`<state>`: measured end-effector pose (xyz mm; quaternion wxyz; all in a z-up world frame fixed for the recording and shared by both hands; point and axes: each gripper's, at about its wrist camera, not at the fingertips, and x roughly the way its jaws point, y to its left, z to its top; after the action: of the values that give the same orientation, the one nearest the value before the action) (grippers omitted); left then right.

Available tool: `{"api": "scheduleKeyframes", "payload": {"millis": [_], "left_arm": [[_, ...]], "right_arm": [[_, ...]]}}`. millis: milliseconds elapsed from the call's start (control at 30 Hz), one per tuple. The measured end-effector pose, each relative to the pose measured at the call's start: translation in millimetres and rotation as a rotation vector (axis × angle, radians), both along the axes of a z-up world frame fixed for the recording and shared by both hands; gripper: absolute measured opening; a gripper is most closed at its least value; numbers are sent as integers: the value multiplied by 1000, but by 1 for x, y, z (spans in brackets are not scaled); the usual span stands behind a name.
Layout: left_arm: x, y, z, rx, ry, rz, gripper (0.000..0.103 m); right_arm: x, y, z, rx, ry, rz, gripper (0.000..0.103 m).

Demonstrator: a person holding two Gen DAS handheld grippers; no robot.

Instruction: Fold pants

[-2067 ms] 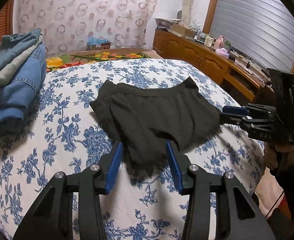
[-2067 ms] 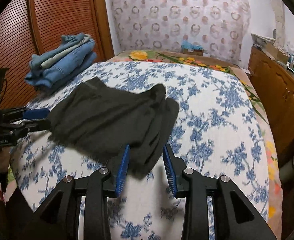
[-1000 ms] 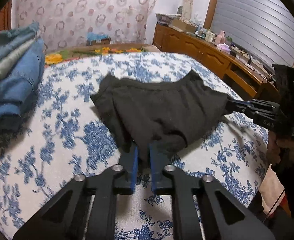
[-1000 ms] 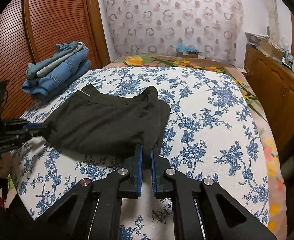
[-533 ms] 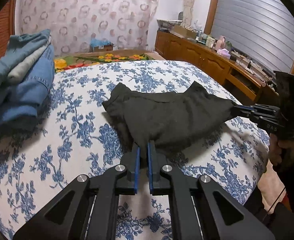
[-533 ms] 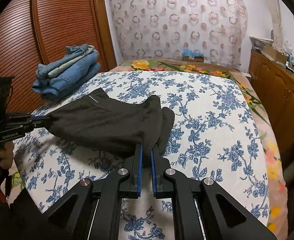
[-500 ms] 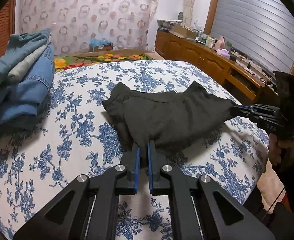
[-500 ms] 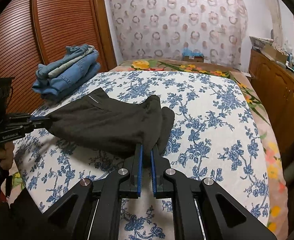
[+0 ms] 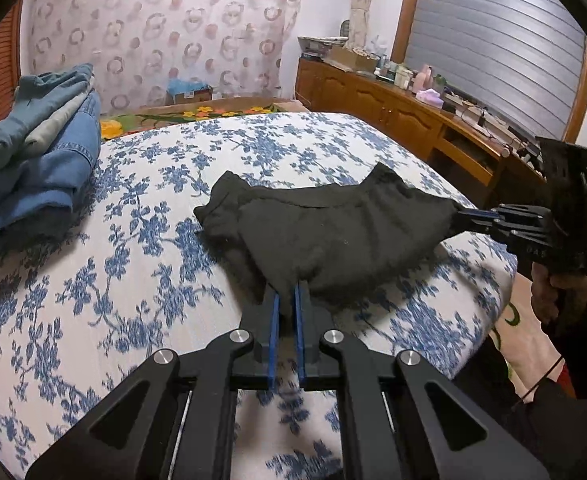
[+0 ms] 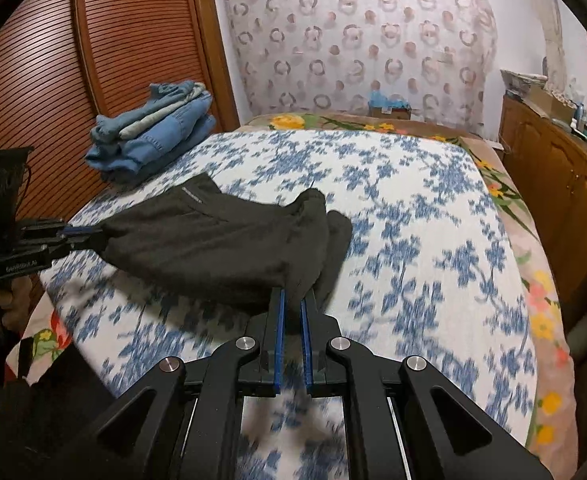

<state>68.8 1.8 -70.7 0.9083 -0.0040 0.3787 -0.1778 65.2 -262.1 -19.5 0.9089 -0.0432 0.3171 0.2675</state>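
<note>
The black pants point(image 9: 333, 228) are folded and stretched over the blue-flowered bed point(image 9: 133, 248). My left gripper point(image 9: 287, 292) is shut on one near corner of the pants. My right gripper point(image 10: 292, 300) is shut on the other near corner; it shows at the right in the left wrist view point(image 9: 465, 216). The near edge hangs lifted between both grippers, while the far end rests on the bed. In the right wrist view the pants point(image 10: 221, 244) run left to the left gripper point(image 10: 81, 236).
A stack of folded blue jeans point(image 9: 33, 160) lies at the bed's far left, also in the right wrist view point(image 10: 153, 132). A wooden dresser point(image 9: 405, 116) with clutter stands along the right. A slatted wooden wardrobe point(image 10: 73, 80) is on the left.
Both grippers closed on the near corners of the pants and have lifted that edge off the bed. The pants are pulled taut between them.
</note>
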Motion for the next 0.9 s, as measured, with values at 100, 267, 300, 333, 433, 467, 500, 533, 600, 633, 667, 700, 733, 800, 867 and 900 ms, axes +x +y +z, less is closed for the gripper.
{"api": "scheduleKeyframes", "payload": {"millis": [100, 267, 300, 333, 433, 467, 500, 533, 600, 633, 667, 700, 733, 800, 867, 900], "left_arm": [[-7, -3, 2, 8, 2, -8, 8], [-11, -6, 3, 11, 3, -11, 8], [-12, -6, 3, 12, 2, -12, 8], [-14, -7, 3, 11, 1, -12, 8], [-17, -8, 5, 14, -1, -14, 8], [-18, -8, 5, 15, 0, -14, 8], [-19, -9, 4, 16, 0, -15, 8], [-20, -9, 2, 20, 5, -14, 8], [-19, -9, 0, 24, 14, -12, 8], [-19, -9, -2, 23, 17, -11, 8], [-18, -9, -2, 23, 19, -10, 8], [-18, -9, -3, 24, 22, -10, 8], [-18, -9, -4, 24, 24, -11, 8], [-17, -10, -5, 26, 27, -11, 8], [-17, -11, -7, 30, 31, -12, 8], [-18, -11, -7, 30, 32, -12, 8]], "right_arm": [[-9, -1, -3, -2, 14, 4, 7], [-15, -6, 0, 11, 17, -5, 7], [-16, -6, 2, 15, 15, -6, 7], [-16, -7, 4, 17, 11, -7, 7], [-21, -8, 8, 16, 1, -6, 7], [-21, -8, 8, 14, 1, -4, 7], [-22, -8, 7, 13, 2, -3, 7], [-23, -8, 6, 11, 4, -2, 7], [-24, -9, 3, 10, 13, 0, 7], [-24, -9, 2, 10, 17, 0, 7], [-24, -9, 0, 10, 21, 0, 7], [-25, -9, -1, 10, 25, 0, 7], [-24, -8, -2, 9, 27, -1, 7], [-23, -8, -3, 9, 33, -2, 7], [-23, -8, -5, 7, 40, -3, 7], [-22, -7, -5, 6, 44, -3, 7]]}}
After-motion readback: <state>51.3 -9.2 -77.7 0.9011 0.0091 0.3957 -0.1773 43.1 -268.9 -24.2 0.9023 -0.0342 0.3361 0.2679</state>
